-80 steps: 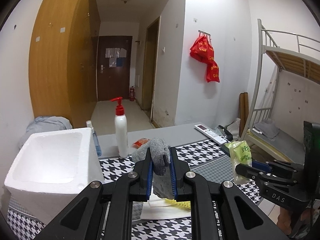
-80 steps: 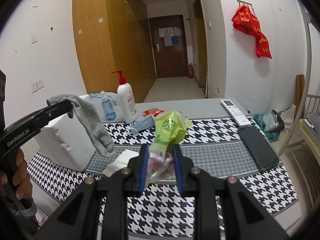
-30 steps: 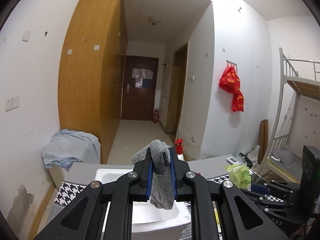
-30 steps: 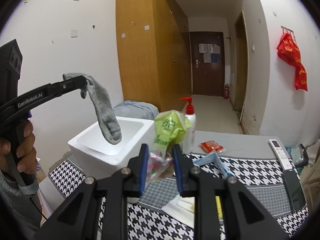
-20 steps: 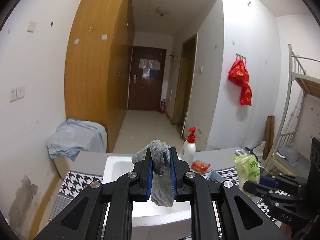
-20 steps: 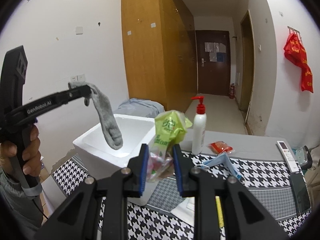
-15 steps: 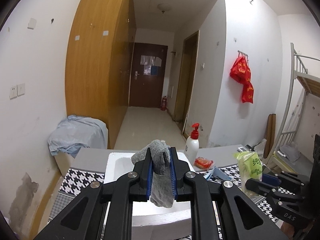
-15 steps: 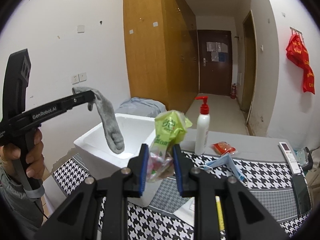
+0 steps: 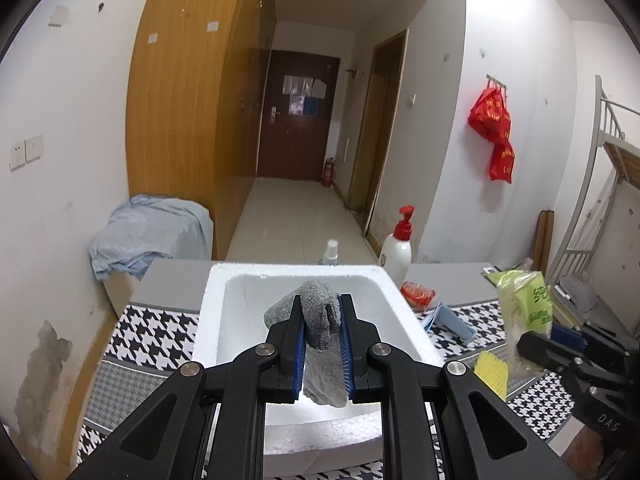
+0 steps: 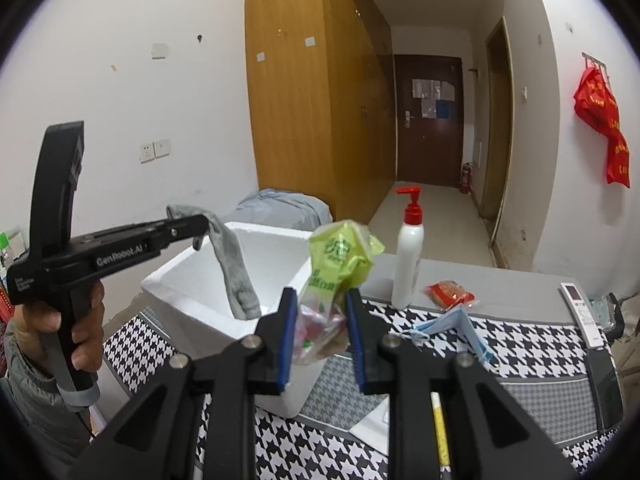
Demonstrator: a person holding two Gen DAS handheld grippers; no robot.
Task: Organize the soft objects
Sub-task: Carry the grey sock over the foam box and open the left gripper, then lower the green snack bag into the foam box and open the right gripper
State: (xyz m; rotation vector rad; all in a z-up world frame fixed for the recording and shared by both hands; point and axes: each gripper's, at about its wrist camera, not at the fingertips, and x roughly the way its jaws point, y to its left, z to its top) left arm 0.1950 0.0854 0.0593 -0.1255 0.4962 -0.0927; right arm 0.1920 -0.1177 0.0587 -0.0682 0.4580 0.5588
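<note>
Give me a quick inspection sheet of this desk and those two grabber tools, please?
Surface: table under a black-and-white houndstooth cloth.
Job's things: grey sock hanging over the open white foam box; green plastic bag.
Clutter: pump bottle, red packet, blue face mask, remote, dark phone, yellow brush.
Grippers: left gripper shut on the sock; right gripper shut on the bag.
Cables: nothing seen.
Surroundings: wooden wardrobe, brown door, red bags on a wall hook, bunk bed.
</note>
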